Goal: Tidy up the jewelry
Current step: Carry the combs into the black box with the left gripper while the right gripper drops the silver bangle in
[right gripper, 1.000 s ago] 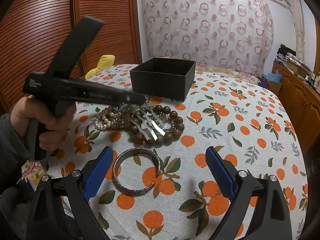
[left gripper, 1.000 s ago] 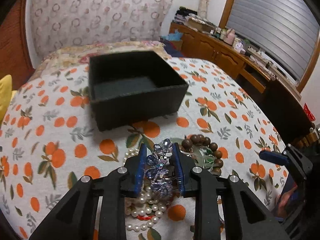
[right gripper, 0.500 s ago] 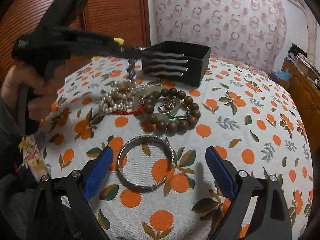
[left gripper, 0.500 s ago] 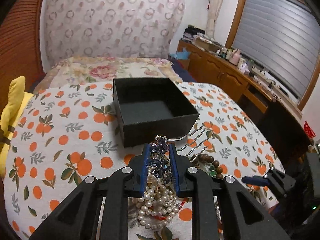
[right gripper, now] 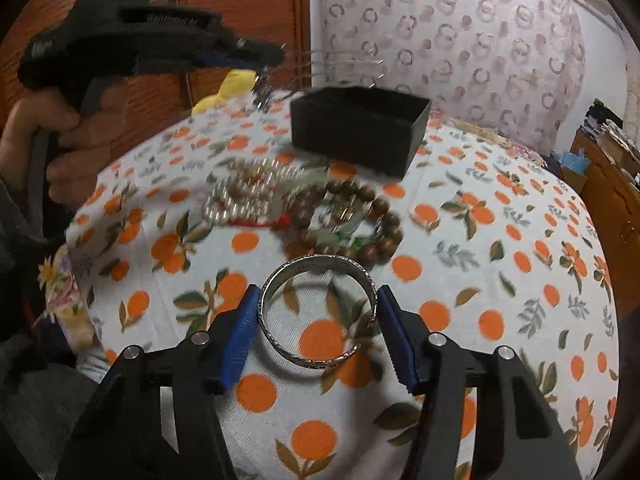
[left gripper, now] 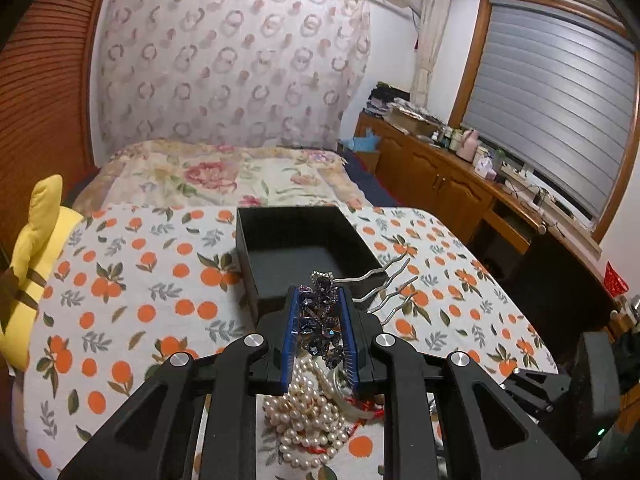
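My left gripper [left gripper: 319, 307] is shut on a blue jewelled hair comb [left gripper: 322, 322] with silver prongs and holds it in the air just short of the open black box [left gripper: 299, 250]. In the right wrist view the left gripper [right gripper: 276, 56] hangs above the box [right gripper: 358, 132]. My right gripper [right gripper: 317, 322] has its jaws around a silver bangle [right gripper: 318, 308] lying on the cloth, pads at or nearly touching its sides. A pearl necklace [right gripper: 244, 198] and a brown bead bracelet [right gripper: 352, 220] lie between bangle and box.
The table has an orange-print cloth [right gripper: 500, 280]. A yellow cushion [left gripper: 32, 248] sits at the table's left edge. A bed [left gripper: 224, 172] lies beyond the table and wooden cabinets [left gripper: 448, 184] stand to the right.
My left gripper has lifted the hair comb off the pile and carried it up toward the box. My right gripper has moved forward and narrowed around the silver bangle.
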`<move>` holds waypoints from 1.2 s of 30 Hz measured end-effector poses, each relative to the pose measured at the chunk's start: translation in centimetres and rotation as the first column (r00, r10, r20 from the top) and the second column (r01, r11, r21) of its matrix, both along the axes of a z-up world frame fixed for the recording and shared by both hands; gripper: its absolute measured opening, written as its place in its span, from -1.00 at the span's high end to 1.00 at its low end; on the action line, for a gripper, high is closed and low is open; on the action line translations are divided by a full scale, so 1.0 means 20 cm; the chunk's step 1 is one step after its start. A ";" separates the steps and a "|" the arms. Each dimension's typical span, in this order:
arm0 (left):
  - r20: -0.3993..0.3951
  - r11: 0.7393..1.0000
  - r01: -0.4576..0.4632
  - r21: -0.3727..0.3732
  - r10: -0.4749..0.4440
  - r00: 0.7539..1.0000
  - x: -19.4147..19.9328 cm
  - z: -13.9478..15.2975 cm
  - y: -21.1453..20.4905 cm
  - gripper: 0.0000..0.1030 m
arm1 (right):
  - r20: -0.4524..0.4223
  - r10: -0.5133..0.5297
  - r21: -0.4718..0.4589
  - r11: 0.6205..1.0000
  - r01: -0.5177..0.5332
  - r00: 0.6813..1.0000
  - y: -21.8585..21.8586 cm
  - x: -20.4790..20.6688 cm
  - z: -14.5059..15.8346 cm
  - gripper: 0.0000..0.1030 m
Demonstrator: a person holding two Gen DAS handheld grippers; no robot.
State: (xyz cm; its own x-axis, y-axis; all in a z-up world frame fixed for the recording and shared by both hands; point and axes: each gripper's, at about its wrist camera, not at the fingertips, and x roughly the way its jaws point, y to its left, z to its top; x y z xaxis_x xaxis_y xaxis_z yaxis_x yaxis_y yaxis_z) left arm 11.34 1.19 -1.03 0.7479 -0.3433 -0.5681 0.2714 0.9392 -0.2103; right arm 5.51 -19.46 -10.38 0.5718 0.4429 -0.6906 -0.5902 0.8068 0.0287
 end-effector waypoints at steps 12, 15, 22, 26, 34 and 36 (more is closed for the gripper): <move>-0.004 0.999 -0.042 -0.002 0.042 0.999 0.24 0.00 0.03 0.65 | 0.116 -0.045 0.046 0.998 0.040 0.992 -0.04 0.33 0.25 -0.19; -0.012 0.999 -0.051 -0.009 0.051 0.999 0.31 -0.01 0.04 0.65 | 0.120 -0.053 0.064 0.997 0.045 0.991 -0.04 0.43 0.29 -0.19; -0.059 0.998 -0.058 -0.004 0.058 0.997 0.44 -0.08 0.03 0.64 | 0.106 -0.060 0.069 0.996 0.053 0.993 0.00 0.61 0.30 -0.19; -0.066 0.998 -0.058 -0.012 0.057 0.996 0.45 -0.10 0.02 0.63 | 0.104 -0.045 0.069 0.997 0.038 0.994 0.05 0.67 0.29 -0.19; -0.040 0.997 -0.079 0.002 0.079 0.996 0.39 -0.07 0.07 0.37 | 0.100 -0.022 0.041 0.999 0.018 0.995 0.15 0.76 0.25 -0.19; -0.031 0.996 -0.091 0.015 0.091 0.995 0.36 -0.06 0.09 0.32 | 0.096 -0.022 0.040 0.999 0.018 0.995 0.17 0.78 0.24 -0.19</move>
State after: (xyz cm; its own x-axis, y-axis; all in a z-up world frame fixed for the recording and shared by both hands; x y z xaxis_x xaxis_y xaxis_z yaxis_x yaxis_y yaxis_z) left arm 18.60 3.04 -2.31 0.7572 -0.2667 -0.5962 0.1784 0.9626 -0.2040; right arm 21.12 -16.07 -5.51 0.6440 0.4564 -0.6139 -0.5754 0.8179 0.0044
